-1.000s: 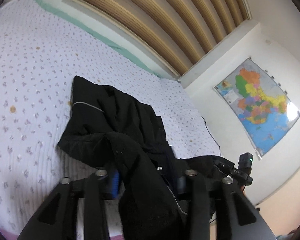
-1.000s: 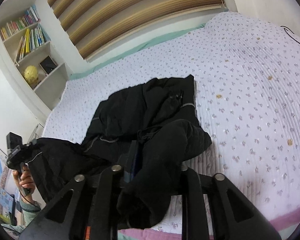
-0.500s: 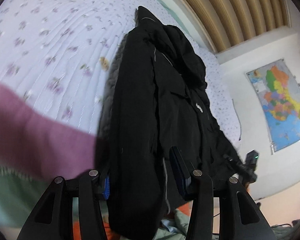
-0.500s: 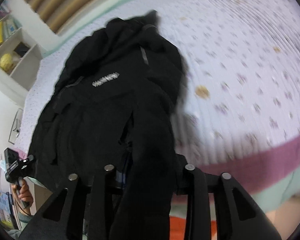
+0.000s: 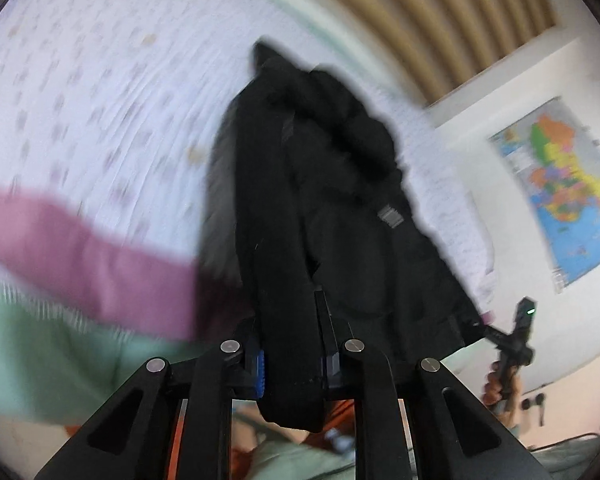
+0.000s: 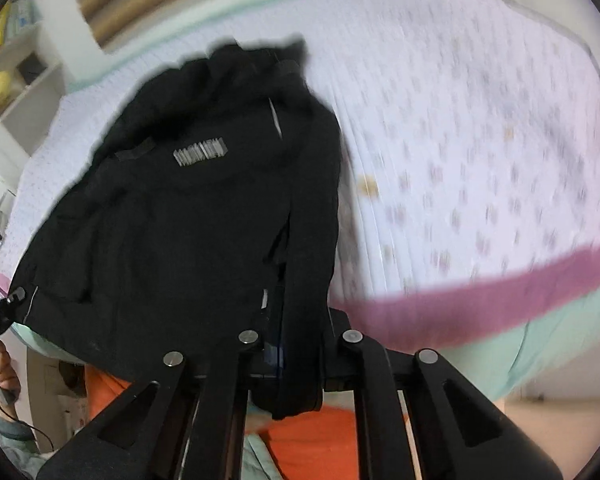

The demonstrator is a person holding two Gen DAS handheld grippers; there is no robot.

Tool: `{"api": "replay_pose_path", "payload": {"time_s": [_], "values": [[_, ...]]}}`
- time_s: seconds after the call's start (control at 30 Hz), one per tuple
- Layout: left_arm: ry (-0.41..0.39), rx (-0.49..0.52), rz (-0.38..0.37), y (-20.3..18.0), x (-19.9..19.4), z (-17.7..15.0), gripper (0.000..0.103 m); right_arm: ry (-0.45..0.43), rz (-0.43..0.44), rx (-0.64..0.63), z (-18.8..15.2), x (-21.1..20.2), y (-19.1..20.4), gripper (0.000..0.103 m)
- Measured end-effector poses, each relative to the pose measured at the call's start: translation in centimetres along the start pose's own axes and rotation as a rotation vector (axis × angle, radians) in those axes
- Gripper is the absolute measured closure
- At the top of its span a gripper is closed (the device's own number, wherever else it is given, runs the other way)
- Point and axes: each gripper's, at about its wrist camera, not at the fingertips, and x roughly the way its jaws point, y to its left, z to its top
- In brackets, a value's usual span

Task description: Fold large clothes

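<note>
We pinch one near corner of the black padded jacket (image 5: 332, 208) in each claw, left gripper (image 5: 290, 356) and right gripper (image 6: 296, 344) both clamped on fabric. Its long axis runs away from us across the white floral quilted bed (image 6: 480, 152) (frames blurred). Wall map (image 5: 560, 188) and bookshelf (image 6: 16, 76) flank the room.
</note>
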Motion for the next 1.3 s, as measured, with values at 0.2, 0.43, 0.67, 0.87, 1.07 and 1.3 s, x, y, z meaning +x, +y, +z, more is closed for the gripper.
{"api": "replay_pose_path", "payload": {"time_s": [0.2,0.43,0.67,0.87,1.07,1.3], "values": [[-0.126,0.094,-0.102,-5.2,-1.4,8.1,0.085,-0.167,0.083,-0.031,8.2,-4.1,1.8,0.089],[-0.235,0.115,-0.107,-7.3,1.7,17.7,0.084,-0.231,0.095,0.053,18.1,-2.4,2.1,0.088],[-0.296,0.077,-0.002,-7.2,8.5,25.8,0.084,-0.231,0.051,0.156,27.3,3.9,1.9,0.086],[-0.281,0.043,0.151,-4.4,16.0,29.8,0.084,-0.148,0.031,0.218,32.3,13.7,1.0,0.086],[-0.205,-0.006,0.269,0.1,23.3,31.0,0.081,-0.043,-0.033,0.274,33.1,22.8,-0.6,0.084],[-0.171,0.054,0.302,0.6,25.2,30.7,0.081,-0.018,0.031,0.323,32.0,26.6,-2.5,0.069]]}}
